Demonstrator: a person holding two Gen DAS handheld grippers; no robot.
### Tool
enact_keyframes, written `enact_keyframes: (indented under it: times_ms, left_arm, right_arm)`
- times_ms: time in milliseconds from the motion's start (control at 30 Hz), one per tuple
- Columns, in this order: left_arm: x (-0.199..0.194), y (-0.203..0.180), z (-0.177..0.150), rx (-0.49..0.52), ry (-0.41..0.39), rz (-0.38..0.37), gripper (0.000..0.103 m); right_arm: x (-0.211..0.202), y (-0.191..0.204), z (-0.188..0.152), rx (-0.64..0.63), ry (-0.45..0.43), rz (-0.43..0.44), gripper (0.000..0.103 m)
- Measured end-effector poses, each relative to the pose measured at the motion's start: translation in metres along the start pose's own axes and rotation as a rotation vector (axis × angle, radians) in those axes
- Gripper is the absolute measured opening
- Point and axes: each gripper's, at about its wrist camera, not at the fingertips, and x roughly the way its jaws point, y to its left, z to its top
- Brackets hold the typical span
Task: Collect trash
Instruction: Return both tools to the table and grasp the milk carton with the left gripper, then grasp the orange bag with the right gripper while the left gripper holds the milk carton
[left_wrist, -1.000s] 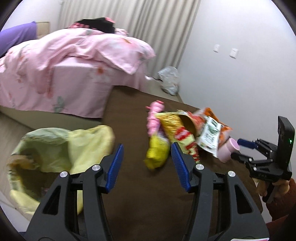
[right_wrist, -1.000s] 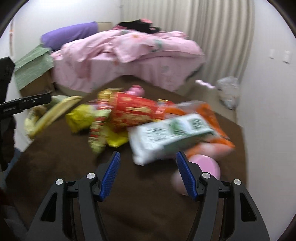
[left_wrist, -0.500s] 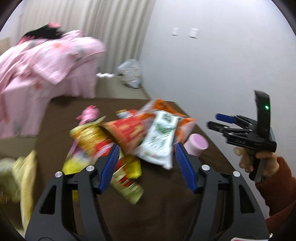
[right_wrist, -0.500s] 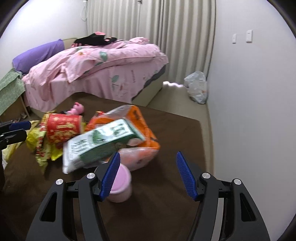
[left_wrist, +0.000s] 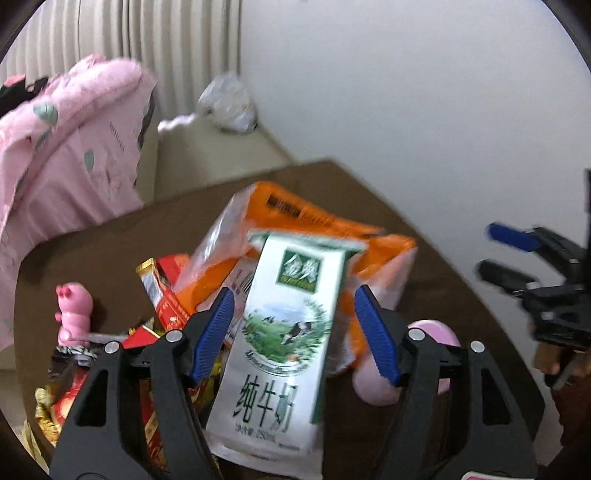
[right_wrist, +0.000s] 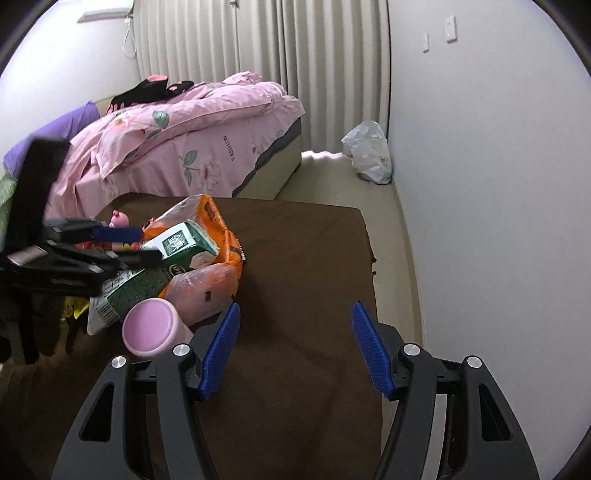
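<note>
Between your left jaws: milk carton (left_wrist: 286, 343) on the brown table (right_wrist: 306, 236), atop the trash pile.
Long axis: runs six to twelve, along your left gripper (left_wrist: 291, 336).
Left jaws: opening, blue pads clear of both carton sides.
Right gripper (right_wrist: 293, 352): spread wide, nothing between; carton lies at ten o'clock.
Nearer hand: your left, I judge.
Pink cup (right_wrist: 149, 326): touching the carton's foot.

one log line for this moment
left gripper: opening over green-and-white milk carton | right gripper: open, empty | pink plastic cup: untouched
</note>
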Motion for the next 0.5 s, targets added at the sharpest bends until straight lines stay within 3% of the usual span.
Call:
enact_keyframes:
  times_ms: [67,100,233,500]
  left_arm:
    - [0.006,-0.001,-0.002,-0.005,0.034,0.036,0.063]
    - [0.005,-0.003,-0.004,0.008,0.043,0.05,0.054]
    - [-0.006,0.0,-0.009,0.002,0.049,0.026,0.051]
    - [-0.1,0.014,-0.042,-0.092,-0.08,0.002,0.048]
  right_arm:
    - [0.002,-0.003,-0.002,0.009,0.003,0.011,0.06]
    - [0.003,-0.002,-0.003,0.005,0.007,0.012,0.06]
    - [0.007,0.001,-0.001,-0.006,0.011,0.03,0.06]
    - [0.028,0.028,0.029,-0.009,0.012,0.194,0.06]
